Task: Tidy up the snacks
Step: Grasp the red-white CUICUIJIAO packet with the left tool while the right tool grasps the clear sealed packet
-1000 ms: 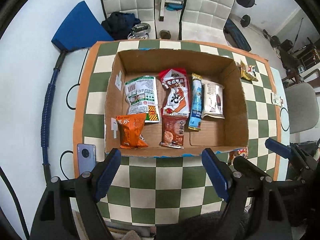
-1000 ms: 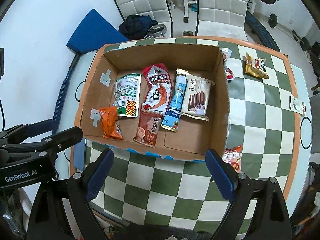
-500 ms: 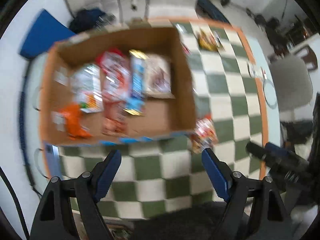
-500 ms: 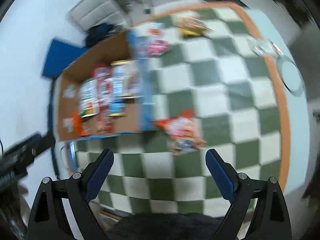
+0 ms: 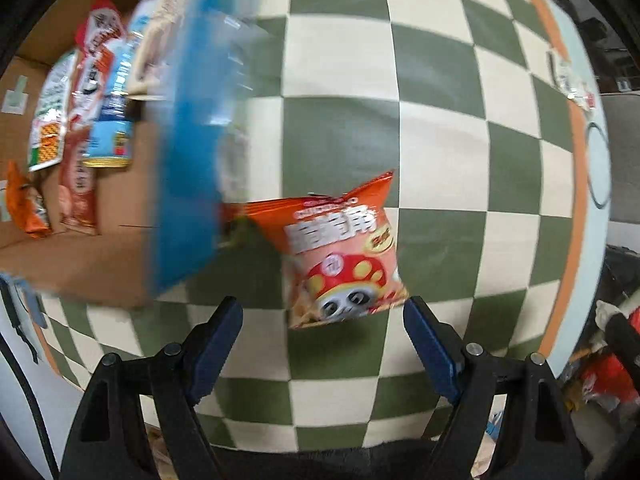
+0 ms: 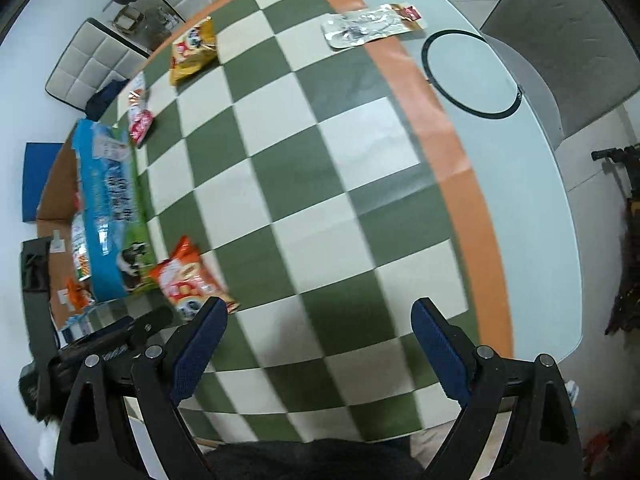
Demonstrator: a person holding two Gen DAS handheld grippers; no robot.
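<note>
Both grippers, left (image 5: 323, 322) and right (image 6: 319, 322), hung spread wide and empty over the checkered mat (image 6: 320, 184).
Four snacks lay outside the cardboard box (image 5: 120, 248); since a second ago I swung right, bringing one orange chip bag (image 5: 340, 248) just ahead of my left fingers.

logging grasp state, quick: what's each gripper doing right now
Left gripper: open, empty, near the orange snack bag.
Right gripper: open, holding nothing.
</note>
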